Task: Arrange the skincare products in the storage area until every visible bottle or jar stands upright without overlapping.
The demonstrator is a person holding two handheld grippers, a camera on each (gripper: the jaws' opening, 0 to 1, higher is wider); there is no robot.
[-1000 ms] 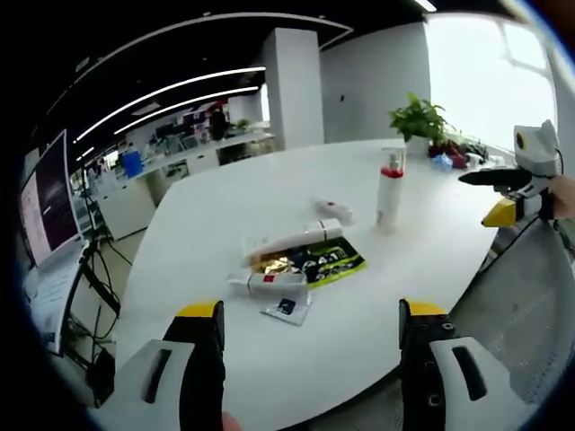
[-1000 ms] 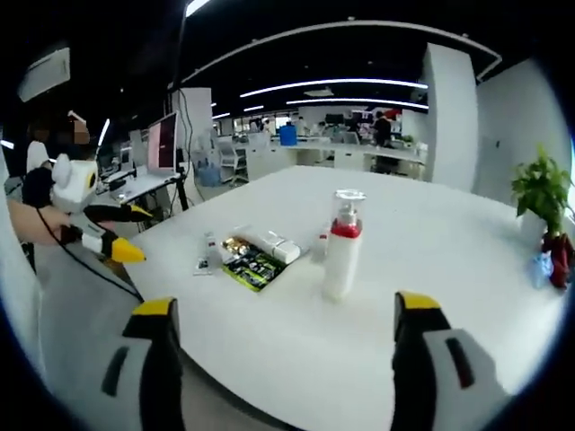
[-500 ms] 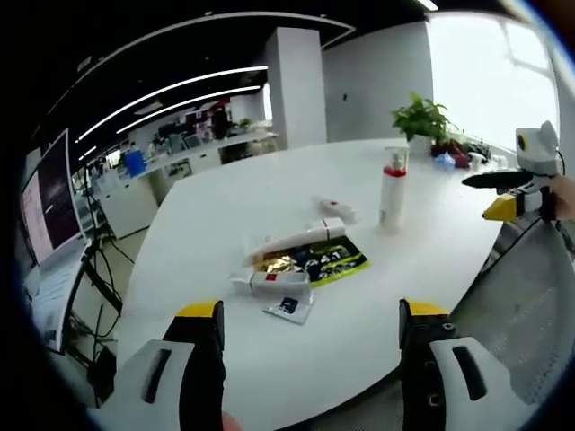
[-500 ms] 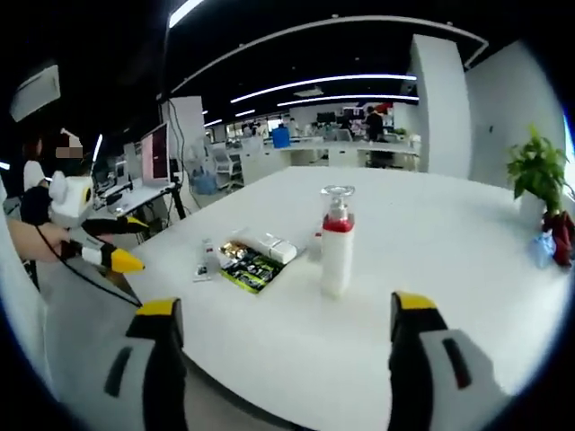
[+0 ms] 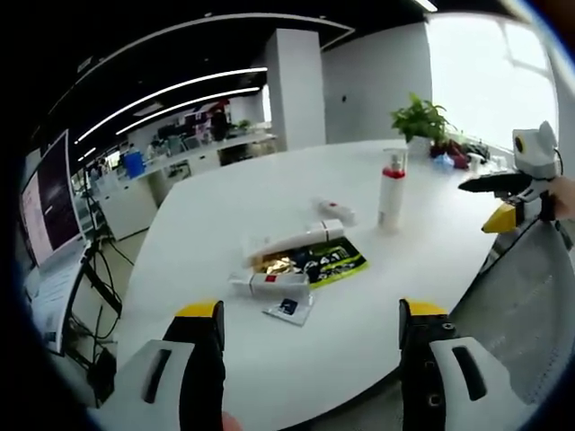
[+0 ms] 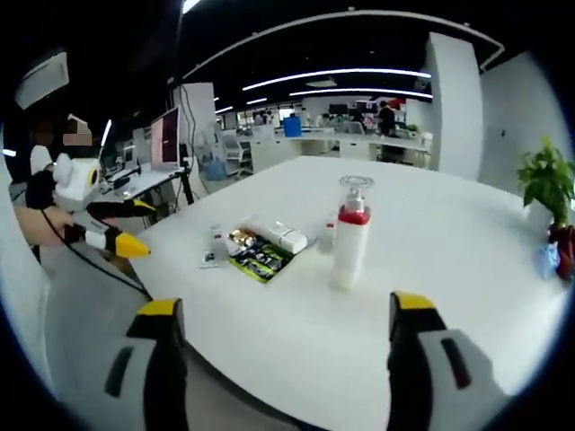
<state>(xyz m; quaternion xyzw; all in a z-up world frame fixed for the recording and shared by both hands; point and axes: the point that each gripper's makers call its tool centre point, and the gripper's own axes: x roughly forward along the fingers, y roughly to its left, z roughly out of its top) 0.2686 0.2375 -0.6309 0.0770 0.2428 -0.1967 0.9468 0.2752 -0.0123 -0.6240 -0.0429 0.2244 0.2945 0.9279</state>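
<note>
On the white worktop (image 5: pixel 269 197), pump bottle (image 5: pixel 390 189) upright, tubes (image 5: pixel 292 241) lying mid-worktop, left tongs (image 5: pixel 310 314) and right tongs (image 6: pixel 283 310) wide, holding nothing.

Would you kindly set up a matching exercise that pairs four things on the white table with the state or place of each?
Things:
1. White pump bottle with red collar
2. Long white tube with silver cap
3. Green and black printed packet
4. Green potted plant

States:
A. At the far edge of the table
B. Standing upright, apart from the others
C. Lying flat under the tube's near side
D. Lying on its side

Pairs: 1-B, 2-D, 3-C, 4-A
</note>
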